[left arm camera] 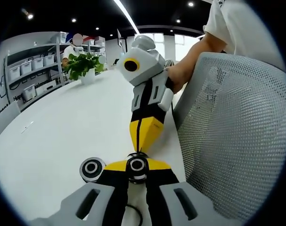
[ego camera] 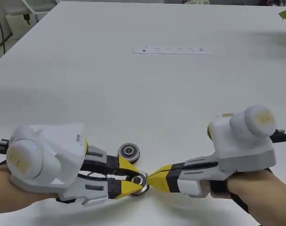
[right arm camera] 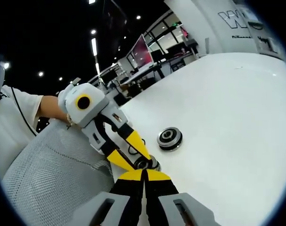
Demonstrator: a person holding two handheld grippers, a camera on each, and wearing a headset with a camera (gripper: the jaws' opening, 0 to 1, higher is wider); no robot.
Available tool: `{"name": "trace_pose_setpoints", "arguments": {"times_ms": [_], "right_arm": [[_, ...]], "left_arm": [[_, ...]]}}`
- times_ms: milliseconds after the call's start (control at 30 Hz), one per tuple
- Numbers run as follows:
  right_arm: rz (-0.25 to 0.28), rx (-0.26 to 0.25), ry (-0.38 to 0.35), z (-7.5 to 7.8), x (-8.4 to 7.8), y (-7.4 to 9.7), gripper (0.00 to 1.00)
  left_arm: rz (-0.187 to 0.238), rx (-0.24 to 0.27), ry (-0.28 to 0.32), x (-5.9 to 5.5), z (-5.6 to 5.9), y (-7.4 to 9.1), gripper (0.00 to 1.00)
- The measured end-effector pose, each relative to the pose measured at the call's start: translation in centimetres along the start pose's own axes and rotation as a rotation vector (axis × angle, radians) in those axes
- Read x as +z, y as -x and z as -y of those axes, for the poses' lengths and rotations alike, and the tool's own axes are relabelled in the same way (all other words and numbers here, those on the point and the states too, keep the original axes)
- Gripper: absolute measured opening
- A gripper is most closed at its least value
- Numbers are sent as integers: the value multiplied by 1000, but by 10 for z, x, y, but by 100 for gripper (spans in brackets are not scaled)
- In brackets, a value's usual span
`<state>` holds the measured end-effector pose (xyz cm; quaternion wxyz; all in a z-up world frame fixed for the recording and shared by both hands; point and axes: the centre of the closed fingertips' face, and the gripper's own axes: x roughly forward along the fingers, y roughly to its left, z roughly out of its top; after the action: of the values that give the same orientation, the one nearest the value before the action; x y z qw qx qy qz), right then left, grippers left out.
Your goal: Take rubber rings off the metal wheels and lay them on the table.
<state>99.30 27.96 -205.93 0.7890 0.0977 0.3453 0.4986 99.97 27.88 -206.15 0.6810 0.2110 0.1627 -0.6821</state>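
Head view is looking down on the white desk, where the left tool is clamping a metal wheel lying flat near the front edge, axle pointing up. The right tool, jaws pressed narrow, is touching that wheel's rim. A second wheel is lying flat just beyond. Left gripper view is catching a mesh chair alongside.

Holding the left claw low and level, pointed right, jaws clamped around a metal wheel. Pointing the right claw straight back at it, nose to nose, jaws pinched together at the wheel's edge. Gripping both handles low: left hand, right hand.
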Motion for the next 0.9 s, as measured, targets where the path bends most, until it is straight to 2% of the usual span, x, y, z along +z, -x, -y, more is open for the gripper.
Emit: {"name": "trace_pose_setpoints", "arguments": {"times_ms": [100, 167, 200, 233, 267, 300, 433, 633, 733, 833, 900], "right_arm": [[5, 6, 0, -1, 1, 0, 0], [18, 28, -2, -6, 4, -1, 0], [46, 82, -15, -16, 10, -3, 0], [75, 66, -26, -15, 17, -3, 0], [8, 51, 13, -12, 9, -4, 0], [5, 34, 57, -9, 10, -6, 0], [2, 30, 49, -8, 6, -7, 0], [-19, -21, 47, 3, 0, -5, 0], [-10, -29, 42, 5, 3, -4, 0], [2, -33, 37, 6, 6, -1, 0], [6, -38, 38, 7, 7, 0, 0]], "left_arm": [[0, 1, 6, 0, 0, 0, 7], [1, 1, 8, 0, 0, 0, 7], [1, 2, 9, 0, 0, 0, 7], [1, 1, 10, 0, 0, 0, 7], [2, 3, 11, 0, 0, 0, 7], [2, 4, 18, 0, 0, 0, 8], [6, 7, 35, 0, 1, 0, 8], [1, 1, 38, 0, 1, 0, 8], [-37, -4, 34, 1, 1, -1, 8], [-33, -38, 46, 6, 5, 2, 12], [-27, -51, 42, 10, 8, 6, 18]]}}
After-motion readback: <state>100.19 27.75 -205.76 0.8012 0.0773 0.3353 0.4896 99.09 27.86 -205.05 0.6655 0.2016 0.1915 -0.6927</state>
